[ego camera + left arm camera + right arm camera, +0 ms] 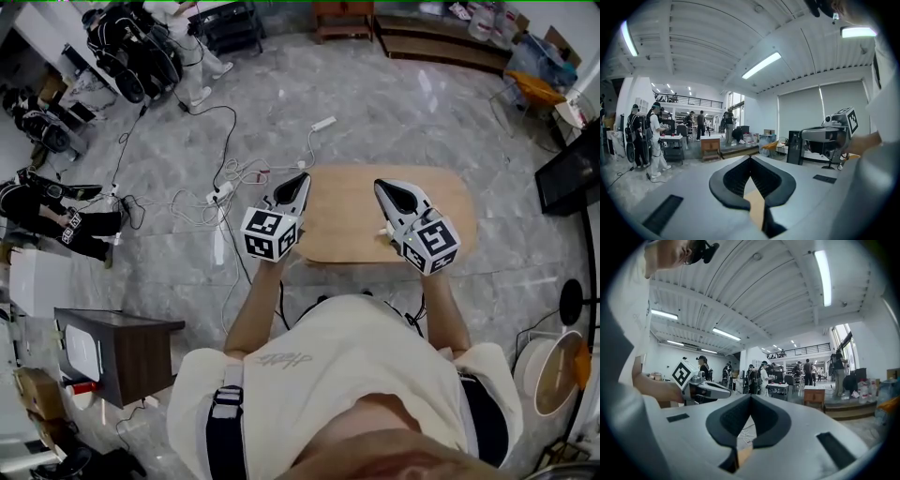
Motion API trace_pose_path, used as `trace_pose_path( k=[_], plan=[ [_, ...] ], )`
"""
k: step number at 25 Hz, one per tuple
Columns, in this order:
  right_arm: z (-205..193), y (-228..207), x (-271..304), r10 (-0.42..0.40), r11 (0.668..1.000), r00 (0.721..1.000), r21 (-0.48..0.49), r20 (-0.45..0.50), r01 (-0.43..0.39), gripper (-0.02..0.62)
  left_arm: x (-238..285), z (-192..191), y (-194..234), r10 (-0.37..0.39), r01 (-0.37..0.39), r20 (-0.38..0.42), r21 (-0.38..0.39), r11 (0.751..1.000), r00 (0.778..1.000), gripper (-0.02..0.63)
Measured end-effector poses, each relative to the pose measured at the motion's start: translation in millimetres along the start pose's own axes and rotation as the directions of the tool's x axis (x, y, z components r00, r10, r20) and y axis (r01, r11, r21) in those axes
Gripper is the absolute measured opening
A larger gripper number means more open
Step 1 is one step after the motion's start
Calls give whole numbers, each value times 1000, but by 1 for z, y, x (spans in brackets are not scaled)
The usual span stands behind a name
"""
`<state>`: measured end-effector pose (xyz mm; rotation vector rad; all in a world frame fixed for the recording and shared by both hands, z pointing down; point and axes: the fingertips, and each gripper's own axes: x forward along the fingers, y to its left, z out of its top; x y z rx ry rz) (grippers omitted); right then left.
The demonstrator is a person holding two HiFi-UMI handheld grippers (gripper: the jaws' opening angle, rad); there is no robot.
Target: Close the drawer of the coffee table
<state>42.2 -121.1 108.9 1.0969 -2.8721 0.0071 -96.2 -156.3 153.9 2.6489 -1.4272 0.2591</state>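
In the head view, the wooden top of the desk [347,220] is seen from above on the marble floor [394,103], in front of the person. Its near edge is cut off by the two claws and the person's shirt [347,375]. The drawer is hidden under the top and cannot be made out. The left claw [302,176] is held over the desk's left end, the right claw [382,185] over its right half. A faint print on the shirt is too blurred to be read. Only black-and-white square patterns are carried by the marker cubes [270,234].

In the left gripper view, the left claw's jaws are shown pressed together at the tips, with nothing gripped. A sliver of the wooden top is seen through the gap below.

In the right gripper view, the right claw's jaws are likewise brought together, with nothing between them. White cables [743,432] on the floor are partly seen behind them.
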Motion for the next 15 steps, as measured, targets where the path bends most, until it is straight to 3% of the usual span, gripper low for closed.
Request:
trace_pose_path(
  k=[4, 10, 15],
  plan=[
    [2, -1, -3, 20, 997, 999, 79, 38, -23, -6, -4, -4, 3, 12, -12, 4, -15, 1000, 1000, 6],
    [-10, 7, 2, 37, 995, 999, 93, 11, -38, -6, -20, -15, 8, 39, -39, -6, -54, 998, 999, 5],
    [-11, 18, 18, 63, 997, 998, 40, 2, -63, -6, -24, -21, 20, 39, -40, -16, -69, 997, 999, 6]
  ],
)
